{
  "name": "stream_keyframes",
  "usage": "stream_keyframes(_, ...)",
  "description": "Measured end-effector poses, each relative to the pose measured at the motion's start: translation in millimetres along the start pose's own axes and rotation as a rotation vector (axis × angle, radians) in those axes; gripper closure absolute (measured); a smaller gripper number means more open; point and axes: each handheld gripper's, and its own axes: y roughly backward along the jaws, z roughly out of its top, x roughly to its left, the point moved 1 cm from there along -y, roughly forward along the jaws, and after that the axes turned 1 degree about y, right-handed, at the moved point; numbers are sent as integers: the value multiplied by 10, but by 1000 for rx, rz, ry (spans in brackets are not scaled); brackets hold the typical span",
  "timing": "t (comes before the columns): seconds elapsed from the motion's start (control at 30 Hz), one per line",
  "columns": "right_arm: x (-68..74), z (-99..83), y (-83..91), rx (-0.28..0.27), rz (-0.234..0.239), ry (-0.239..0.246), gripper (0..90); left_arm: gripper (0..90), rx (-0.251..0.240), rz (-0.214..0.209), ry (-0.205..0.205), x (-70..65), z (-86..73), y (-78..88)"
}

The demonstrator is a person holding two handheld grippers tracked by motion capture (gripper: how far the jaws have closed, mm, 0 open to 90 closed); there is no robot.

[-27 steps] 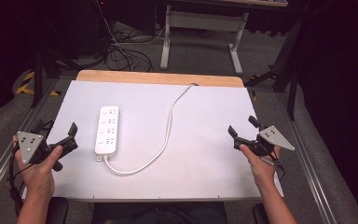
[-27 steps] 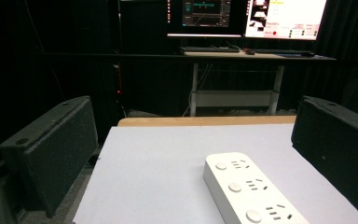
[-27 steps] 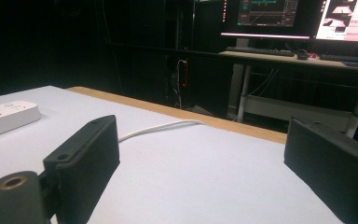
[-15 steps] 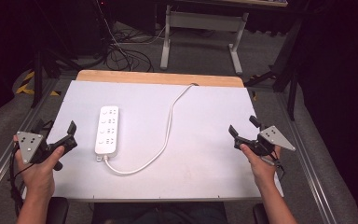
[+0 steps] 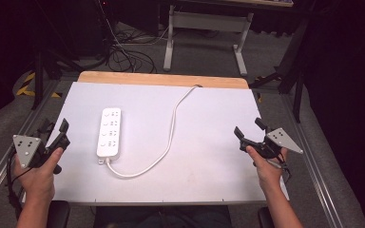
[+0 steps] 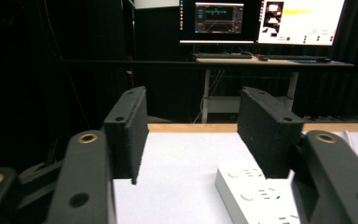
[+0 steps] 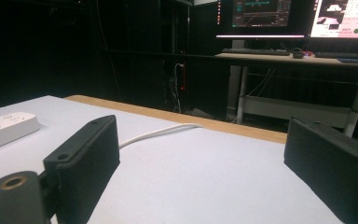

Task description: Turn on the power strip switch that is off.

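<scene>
While we hold both tools low at the near side of the desk [image 5: 209, 142], the white power strip [image 5: 109, 132] serves as our landmark: it lies flat on the white desk top, lengthwise away from us. Our left gripper [image 5: 55, 134] hovers just to the left of the power strip, apart from it, at the desk's left edge; its jaws stand apart with nothing between them, and in the left gripper view [image 6: 189, 135] the power strip [image 6: 256, 196] shows low beside the right jaw. Our right gripper [image 5: 249, 131] sits well to the right of the power strip, near the desk's right edge, its jaws spread wide on nothing; in the right gripper view [image 7: 205, 172] the strip [image 7: 4, 128] lies far off to the left. From the strip's near end the white cord [image 5: 171, 128] loops right and runs away to the wooden strip [image 5: 161, 78] at the desk's far edge
</scene>
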Motion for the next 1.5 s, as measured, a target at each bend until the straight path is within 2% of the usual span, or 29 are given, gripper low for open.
stream_keyframes(0.37,-2,1,4,-1,-2,7,114,712,12,6,-15,0,9,-4)
stream_keyframes(0.43,-2,1,6,0,0,9,119,740,24,-2,-1,0,23,3)
stream_keyframes(0.53,0,0,6,1,1,13,124,834,41,-22,20,7,48,14)
stream_keyframes(0.63,2,0,8,0,2,14,124,897,51,-34,18,17,60,19)
stream_keyframes(0.77,0,1,15,2,0,12,126,899,64,-50,33,19,69,22)
stream_keyframes(0.9,4,-1,15,1,3,12,127,899,72,-55,9,19,79,19)
stream_keyframes(1.2,5,-5,13,8,2,13,128,899,109,-65,-14,20,67,-50)
stream_keyframes(1.37,3,-2,12,4,2,14,128,899,136,-68,14,52,58,-182)
stream_keyframes(1.5,-7,5,27,0,-2,8,127,899,147,-80,1,35,65,-252)
